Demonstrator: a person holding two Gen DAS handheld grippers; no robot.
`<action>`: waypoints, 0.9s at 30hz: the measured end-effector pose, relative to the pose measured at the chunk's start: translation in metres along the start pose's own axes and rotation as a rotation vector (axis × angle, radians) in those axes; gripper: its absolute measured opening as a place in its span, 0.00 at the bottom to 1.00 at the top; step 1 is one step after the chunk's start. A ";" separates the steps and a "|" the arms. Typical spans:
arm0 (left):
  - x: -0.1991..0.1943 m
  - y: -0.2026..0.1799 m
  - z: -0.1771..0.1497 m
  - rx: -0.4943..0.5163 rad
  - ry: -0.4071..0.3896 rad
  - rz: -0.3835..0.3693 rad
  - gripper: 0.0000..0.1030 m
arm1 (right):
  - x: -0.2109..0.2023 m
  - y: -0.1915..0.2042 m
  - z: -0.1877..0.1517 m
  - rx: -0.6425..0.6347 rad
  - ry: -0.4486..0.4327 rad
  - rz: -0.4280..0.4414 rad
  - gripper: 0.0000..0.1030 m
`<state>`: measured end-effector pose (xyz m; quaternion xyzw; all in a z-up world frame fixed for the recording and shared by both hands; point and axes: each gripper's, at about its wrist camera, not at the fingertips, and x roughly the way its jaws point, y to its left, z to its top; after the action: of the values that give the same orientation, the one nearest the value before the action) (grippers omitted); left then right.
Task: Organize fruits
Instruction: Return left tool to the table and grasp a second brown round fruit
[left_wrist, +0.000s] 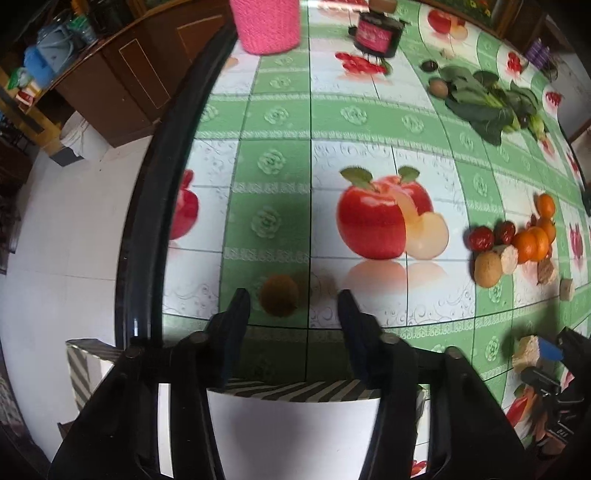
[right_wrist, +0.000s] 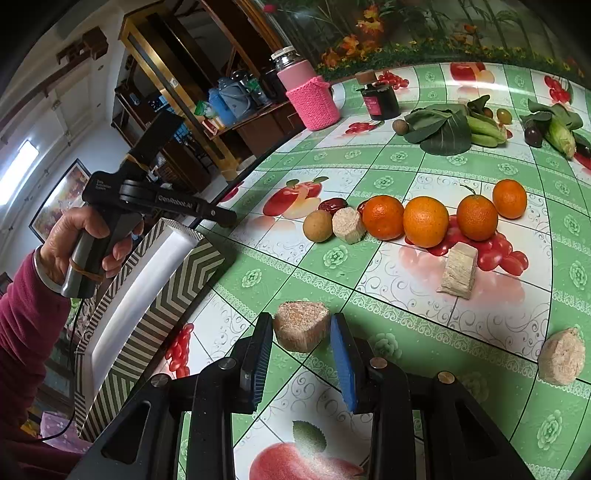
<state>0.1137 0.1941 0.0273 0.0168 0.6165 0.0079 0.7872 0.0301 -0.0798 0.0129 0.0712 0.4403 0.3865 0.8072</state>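
In the left wrist view my left gripper points down over the table's edge and the striped box. A blurred brown round fruit shows between its fingers, near the left one and clear of the right. My right gripper is shut on a beige fibrous chunk just above the cloth. Several oranges stand in a row beyond it, with a brown fruit, red dates and more chunks nearby. A hand holds the left gripper over the box.
A pink knitted flask and a dark jar stand at the far side. Leafy greens and corn lie at the back right. The table's black rim runs along the left, with floor below.
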 end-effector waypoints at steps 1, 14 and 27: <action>0.003 -0.001 -0.001 0.000 0.008 -0.004 0.28 | 0.000 0.000 0.000 0.001 0.000 0.001 0.30; -0.015 0.011 -0.001 -0.090 -0.087 -0.080 0.23 | 0.002 0.001 -0.001 -0.001 0.003 -0.001 0.30; -0.092 0.043 -0.082 -0.148 -0.202 -0.120 0.22 | -0.002 0.056 0.013 -0.113 -0.001 0.039 0.30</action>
<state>0.0121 0.2352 0.0989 -0.0774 0.5318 0.0047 0.8433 0.0077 -0.0392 0.0473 0.0343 0.4158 0.4264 0.8025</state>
